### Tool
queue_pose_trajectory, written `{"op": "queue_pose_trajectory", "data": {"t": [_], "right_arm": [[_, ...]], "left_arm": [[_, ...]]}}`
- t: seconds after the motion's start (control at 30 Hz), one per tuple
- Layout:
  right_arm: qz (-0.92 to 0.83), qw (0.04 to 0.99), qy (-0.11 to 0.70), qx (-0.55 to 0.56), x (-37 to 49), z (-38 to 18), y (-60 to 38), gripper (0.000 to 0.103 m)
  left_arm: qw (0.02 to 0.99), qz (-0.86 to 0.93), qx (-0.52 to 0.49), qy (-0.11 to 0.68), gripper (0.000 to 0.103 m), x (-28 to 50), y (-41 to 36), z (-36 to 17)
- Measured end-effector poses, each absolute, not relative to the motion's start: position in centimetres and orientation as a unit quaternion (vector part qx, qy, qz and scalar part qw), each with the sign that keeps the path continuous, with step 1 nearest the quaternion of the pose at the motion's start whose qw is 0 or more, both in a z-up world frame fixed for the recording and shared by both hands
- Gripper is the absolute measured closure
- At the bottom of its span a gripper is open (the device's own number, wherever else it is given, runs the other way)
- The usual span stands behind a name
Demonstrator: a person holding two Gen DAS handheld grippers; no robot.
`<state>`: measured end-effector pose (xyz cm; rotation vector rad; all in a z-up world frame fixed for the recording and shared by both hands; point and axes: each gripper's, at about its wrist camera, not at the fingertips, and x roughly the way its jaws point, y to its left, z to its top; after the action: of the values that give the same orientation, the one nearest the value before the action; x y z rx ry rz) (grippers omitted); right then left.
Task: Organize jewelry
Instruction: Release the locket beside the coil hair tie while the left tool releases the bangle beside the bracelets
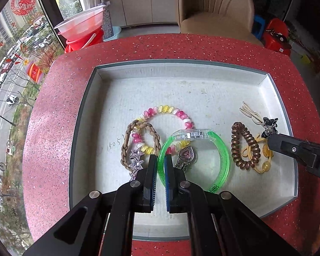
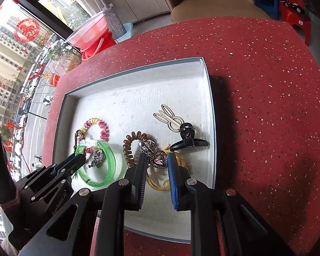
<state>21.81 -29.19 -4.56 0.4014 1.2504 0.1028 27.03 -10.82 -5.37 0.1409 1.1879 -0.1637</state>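
A shallow white tray (image 1: 83, 111) lies on the red table. My left gripper (image 1: 160, 160) is shut on the left rim of a green translucent bangle (image 1: 224, 149), which lies over a pink-and-yellow beaded bracelet (image 1: 166, 109) and around a small heart charm (image 1: 186, 154). In the right wrist view my right gripper (image 2: 157, 157) is shut on a dark heart pendant (image 2: 159, 160) with a pink stone, above a brown spiral hair tie (image 2: 128, 149) and a yellow elastic (image 2: 157, 185). The left gripper (image 2: 81, 160) shows there on the bangle (image 2: 111, 162).
A braided tan bracelet (image 1: 125, 143), star charms (image 1: 136, 160), a pale bunny clip (image 2: 170, 117) and a black claw clip (image 2: 187, 138) also lie in the tray. The red speckled table (image 2: 266, 85) stretches right. A beige chair (image 1: 215, 6) stands behind; red buckets (image 1: 83, 34) sit by the window.
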Motion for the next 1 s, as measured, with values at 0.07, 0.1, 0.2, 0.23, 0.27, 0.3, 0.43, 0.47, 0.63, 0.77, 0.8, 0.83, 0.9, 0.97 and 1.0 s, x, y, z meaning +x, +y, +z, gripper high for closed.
{"op": "queue_pose_trajectory", "data": {"t": [0.07, 0.1, 0.2, 0.23, 0.27, 0.3, 0.43, 0.47, 0.63, 0.77, 0.8, 0.83, 0.9, 0.97, 1.0], "right_arm": [[0.046, 0.789, 0.584, 0.186, 22.0, -5.0, -29.1, 0.082], [0.045, 0.788, 0.585, 0.186, 22.1, -5.2, -29.1, 0.082], [0.041, 0.785, 0.589, 0.184, 22.2, -5.8, -29.2, 0.082], [0.04, 0.785, 0.591, 0.184, 22.3, -6.0, -29.3, 0.082], [0.039, 0.784, 0.592, 0.183, 22.3, -6.2, -29.3, 0.082], [0.039, 0.784, 0.592, 0.183, 22.4, -6.4, -29.3, 0.082], [0.04, 0.787, 0.591, 0.174, 22.6, -6.4, -29.1, 0.082], [0.04, 0.787, 0.591, 0.174, 22.6, -6.4, -29.0, 0.081], [0.046, 0.784, 0.592, 0.18, 22.7, -6.3, -28.9, 0.081], [0.051, 0.782, 0.591, 0.189, 22.5, -6.1, -29.1, 0.08], [0.052, 0.783, 0.59, 0.189, 22.4, -6.0, -29.2, 0.077], [0.052, 0.784, 0.589, 0.191, 22.3, -5.8, -29.2, 0.076], [0.053, 0.785, 0.586, 0.193, 22.2, -5.5, -29.2, 0.072], [0.054, 0.787, 0.583, 0.197, 22.0, -5.2, -29.2, 0.072], [0.054, 0.787, 0.581, 0.199, 21.9, -5.0, -29.2, 0.071]], "left_arm": [[0.823, -0.075, 0.071, 0.558, 0.079, 27.1, -10.9, -5.6], [0.823, -0.075, 0.07, 0.558, 0.079, 27.1, -10.9, -5.7], [0.824, -0.072, 0.071, 0.558, 0.079, 27.1, -10.9, -6.0], [0.824, -0.07, 0.073, 0.558, 0.079, 27.1, -11.1, -6.0], [0.824, -0.069, 0.075, 0.558, 0.079, 27.2, -11.2, -6.1], [0.824, -0.068, 0.077, 0.558, 0.079, 27.3, -11.2, -6.2], [0.825, -0.065, 0.09, 0.554, 0.079, 27.3, -11.5, -6.3], [0.825, -0.064, 0.094, 0.554, 0.079, 27.3, -11.6, -6.3], [0.825, -0.061, 0.094, 0.553, 0.079, 27.1, -11.7, -6.0], [0.827, -0.057, 0.098, 0.551, 0.079, 26.9, -11.8, -5.9], [0.827, -0.057, 0.099, 0.55, 0.079, 26.8, -11.9, -5.8], [0.828, -0.056, 0.1, 0.549, 0.079, 26.7, -12.0, -5.8], [0.829, -0.055, 0.1, 0.547, 0.079, 26.6, -12.0, -5.6], [0.83, -0.055, 0.1, 0.545, 0.079, 26.6, -12.0, -5.4], [0.83, -0.056, 0.101, 0.545, 0.079, 26.6, -12.0, -5.3]]}}
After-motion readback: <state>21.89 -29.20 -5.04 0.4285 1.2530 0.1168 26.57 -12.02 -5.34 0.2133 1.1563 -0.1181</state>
